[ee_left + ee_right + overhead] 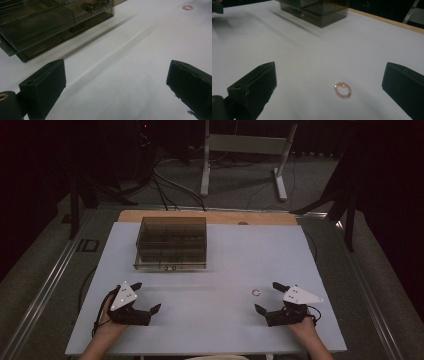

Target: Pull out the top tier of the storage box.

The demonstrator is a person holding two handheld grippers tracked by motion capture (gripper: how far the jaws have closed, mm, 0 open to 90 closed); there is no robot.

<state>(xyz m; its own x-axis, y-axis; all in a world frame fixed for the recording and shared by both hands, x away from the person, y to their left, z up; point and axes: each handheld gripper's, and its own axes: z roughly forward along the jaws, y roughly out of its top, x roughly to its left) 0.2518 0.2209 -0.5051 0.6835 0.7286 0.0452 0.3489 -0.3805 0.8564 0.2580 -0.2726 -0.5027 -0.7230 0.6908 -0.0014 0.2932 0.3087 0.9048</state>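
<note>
A small pink beaded ring [256, 293] [342, 90] lies on the white table top, a short way left of my right gripper [267, 297], whose jaws stand wide open and empty on either side of it in the right gripper view. A smoky translucent drawer box [171, 243] [50, 22] [317, 10] stands at the far left-middle of the table, its small drawers with metal knobs facing me. My left gripper [146, 296] rests near the front left edge, open, with nothing between its jaws. The ring [187, 7] also appears far off in the left gripper view.
The white board [210, 320] lies on a wooden table whose edge [210, 216] shows at the back. A white metal stand [240, 150] and cables are on the floor beyond. Dark rails run along both sides.
</note>
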